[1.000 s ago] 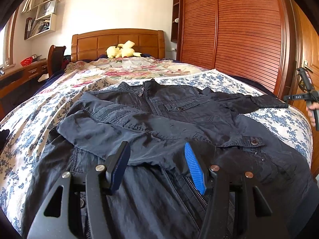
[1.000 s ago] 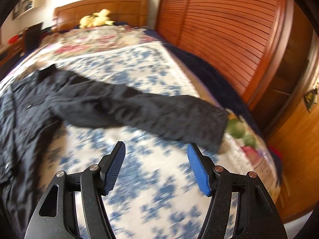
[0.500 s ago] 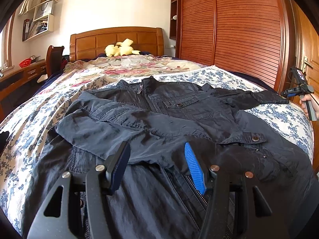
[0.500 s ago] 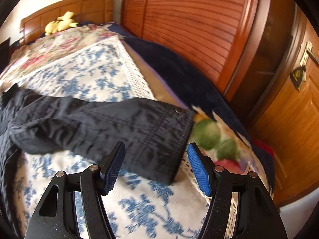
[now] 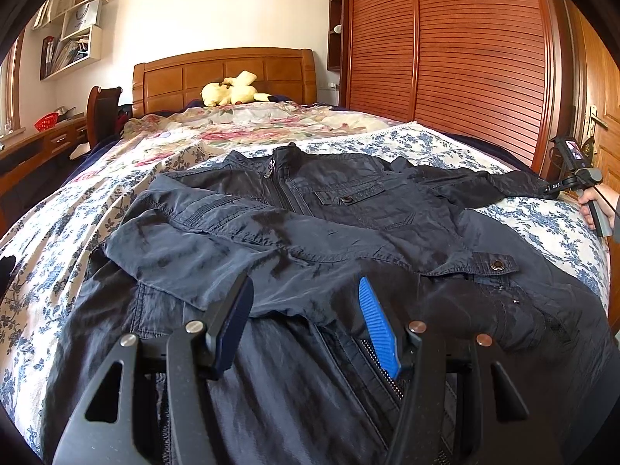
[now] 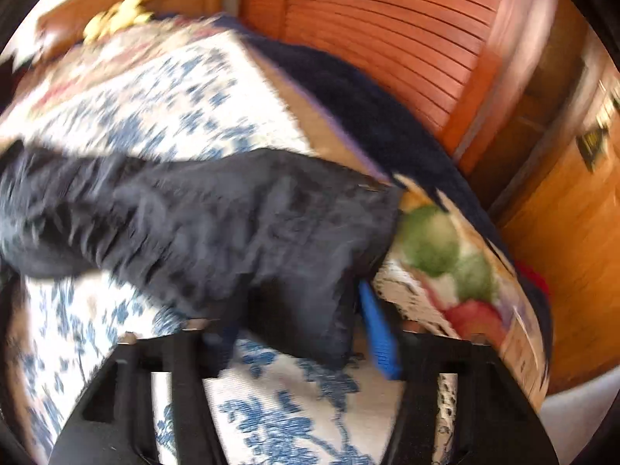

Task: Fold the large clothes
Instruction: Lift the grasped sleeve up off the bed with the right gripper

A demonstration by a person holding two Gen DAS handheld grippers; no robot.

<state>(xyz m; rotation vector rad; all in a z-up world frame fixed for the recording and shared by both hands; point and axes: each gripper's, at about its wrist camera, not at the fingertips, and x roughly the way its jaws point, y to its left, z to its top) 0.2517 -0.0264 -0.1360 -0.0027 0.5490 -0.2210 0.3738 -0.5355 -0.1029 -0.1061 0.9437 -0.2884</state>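
Observation:
A dark navy jacket [image 5: 329, 232] lies zipped and face up on the bed, with its left sleeve folded across the chest. My left gripper [image 5: 306, 310] hovers open over the jacket's lower front, nothing between its fingers. The other sleeve [image 5: 484, 186] stretches out towards the bed's right edge. In the blurred right wrist view, that sleeve's cuff [image 6: 302, 271] sits between the fingers of my right gripper [image 6: 302, 333]. Its jaws are closing, the blue pad [image 6: 378, 333] is at the cuff's edge, and the other finger is hidden behind the cloth. A hand [image 5: 596, 201] holds that gripper at the right.
The bed has a blue floral cover [image 5: 542, 224] and a flowered quilt [image 5: 252, 124] towards the wooden headboard [image 5: 224, 73], where a yellow plush toy [image 5: 232, 93] lies. Louvred wardrobe doors [image 5: 465, 58] stand close along the right side. A desk and chair [image 5: 97, 116] are at the left.
My right gripper moved down and along the sleeve to its end, and the cuff now sits between its fingers. The left gripper has stayed still and open.

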